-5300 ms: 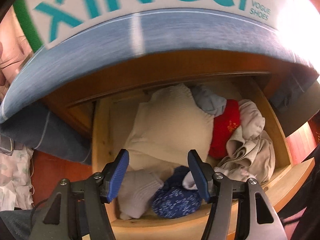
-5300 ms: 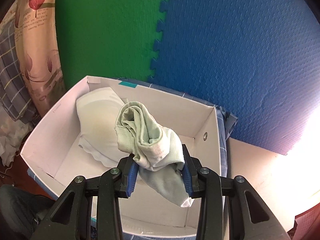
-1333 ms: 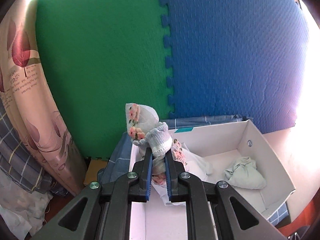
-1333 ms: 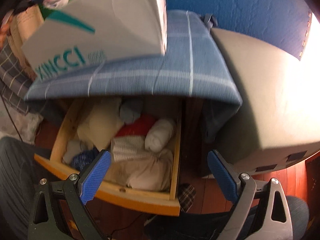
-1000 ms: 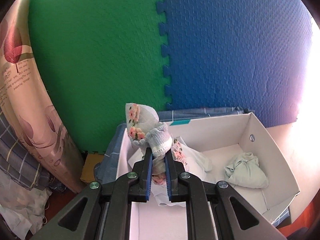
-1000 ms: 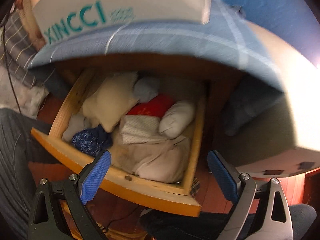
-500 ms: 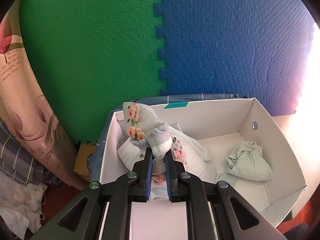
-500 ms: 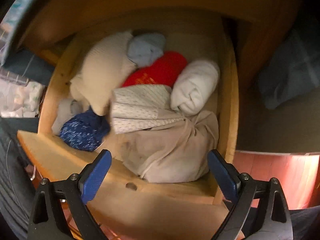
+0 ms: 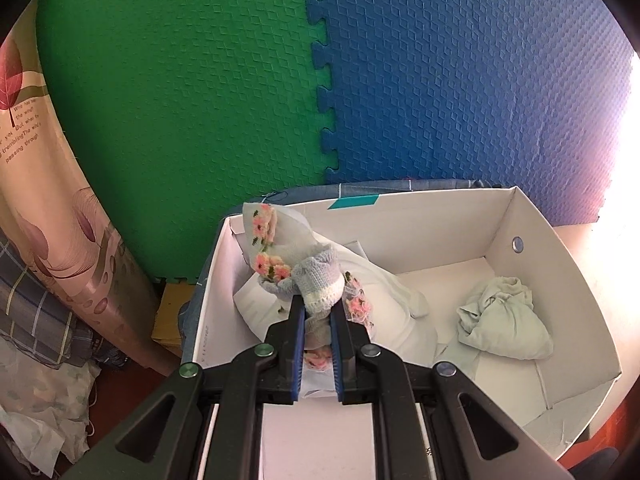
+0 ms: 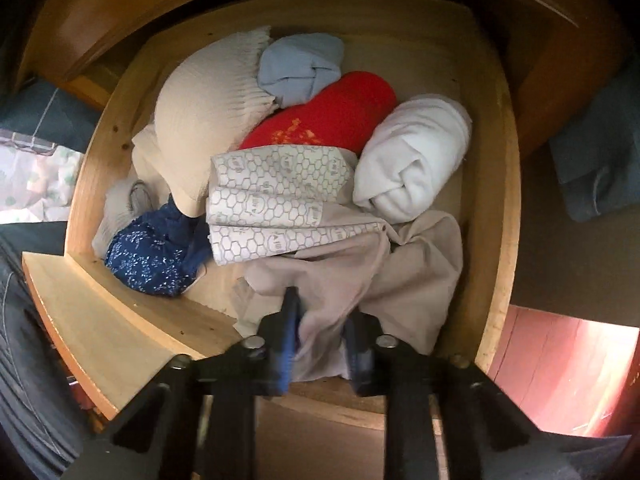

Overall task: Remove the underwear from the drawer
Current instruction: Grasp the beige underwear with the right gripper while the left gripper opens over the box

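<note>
My right gripper [image 10: 320,320], jaws just closed, pinches the beige underwear [image 10: 360,276] at the drawer's [image 10: 500,200] front; honeycomb, red and white bundles lie beyond. My left gripper [image 9: 317,320] clamps a floral piece [image 9: 296,268] above the white box [image 9: 560,280]; a pale green bundle [image 9: 504,324] lies inside it.

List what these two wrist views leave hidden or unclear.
- Right wrist view: the right gripper is motion-blurred; its blue pads sink into the beige garment, hiding the contact.
- Same view: the drawer bottom is buried under clothes.
- Left wrist view: the left gripper covers the floral garment's lower part.
</note>
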### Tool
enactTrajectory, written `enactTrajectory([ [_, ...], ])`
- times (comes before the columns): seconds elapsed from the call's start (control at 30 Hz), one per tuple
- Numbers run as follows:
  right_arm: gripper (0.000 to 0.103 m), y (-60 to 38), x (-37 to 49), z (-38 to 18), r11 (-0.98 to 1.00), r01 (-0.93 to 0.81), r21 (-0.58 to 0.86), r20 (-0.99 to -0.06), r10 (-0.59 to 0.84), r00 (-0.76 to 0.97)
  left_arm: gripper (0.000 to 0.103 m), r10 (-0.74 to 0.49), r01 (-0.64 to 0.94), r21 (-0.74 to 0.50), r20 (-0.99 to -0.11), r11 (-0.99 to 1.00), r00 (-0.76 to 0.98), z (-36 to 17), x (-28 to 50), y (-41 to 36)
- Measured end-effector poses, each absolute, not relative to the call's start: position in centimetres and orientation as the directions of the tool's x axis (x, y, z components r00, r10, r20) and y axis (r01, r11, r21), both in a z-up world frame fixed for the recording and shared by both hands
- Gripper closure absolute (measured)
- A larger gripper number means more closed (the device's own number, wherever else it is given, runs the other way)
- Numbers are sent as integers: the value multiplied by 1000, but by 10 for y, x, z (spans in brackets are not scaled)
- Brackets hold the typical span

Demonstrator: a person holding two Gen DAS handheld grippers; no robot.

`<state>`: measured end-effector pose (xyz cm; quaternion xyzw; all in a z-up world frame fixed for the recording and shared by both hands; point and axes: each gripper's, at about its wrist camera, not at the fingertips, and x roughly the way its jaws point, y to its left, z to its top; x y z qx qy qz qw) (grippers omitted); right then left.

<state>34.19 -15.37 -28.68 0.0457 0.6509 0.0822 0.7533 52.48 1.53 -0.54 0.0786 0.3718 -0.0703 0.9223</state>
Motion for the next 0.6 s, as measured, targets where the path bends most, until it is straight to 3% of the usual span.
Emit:
enactTrajectory([
  [0.6, 95, -189, 306, -220, 948, -40, 316, -892, 312, 328, 92, -54, 162, 89, -697, 983, 715, -5, 523, 18],
])
